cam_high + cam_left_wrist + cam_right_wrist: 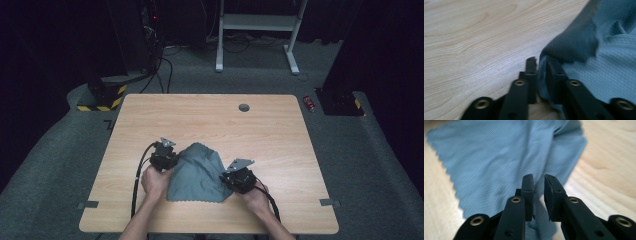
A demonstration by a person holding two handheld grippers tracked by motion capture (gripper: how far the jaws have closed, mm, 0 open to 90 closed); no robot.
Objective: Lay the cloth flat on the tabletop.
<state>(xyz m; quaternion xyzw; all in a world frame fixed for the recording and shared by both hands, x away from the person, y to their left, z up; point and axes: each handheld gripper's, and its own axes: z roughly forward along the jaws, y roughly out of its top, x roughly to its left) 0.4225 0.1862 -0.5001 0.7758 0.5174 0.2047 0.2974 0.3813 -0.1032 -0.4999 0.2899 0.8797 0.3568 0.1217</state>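
Both grippers pinch the grey-blue scallop-edged microfibre cloth (197,172) lying on the light wooden table (210,117), left gripper (539,65) and right gripper (538,185) clamped on thin edges, so uneven pulling likely slips one hem free.

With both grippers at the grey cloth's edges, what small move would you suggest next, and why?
Probably lift both together and draw them apart. The left gripper and right gripper each look closed on an edge of the cloth, which lies rumpled on the table.
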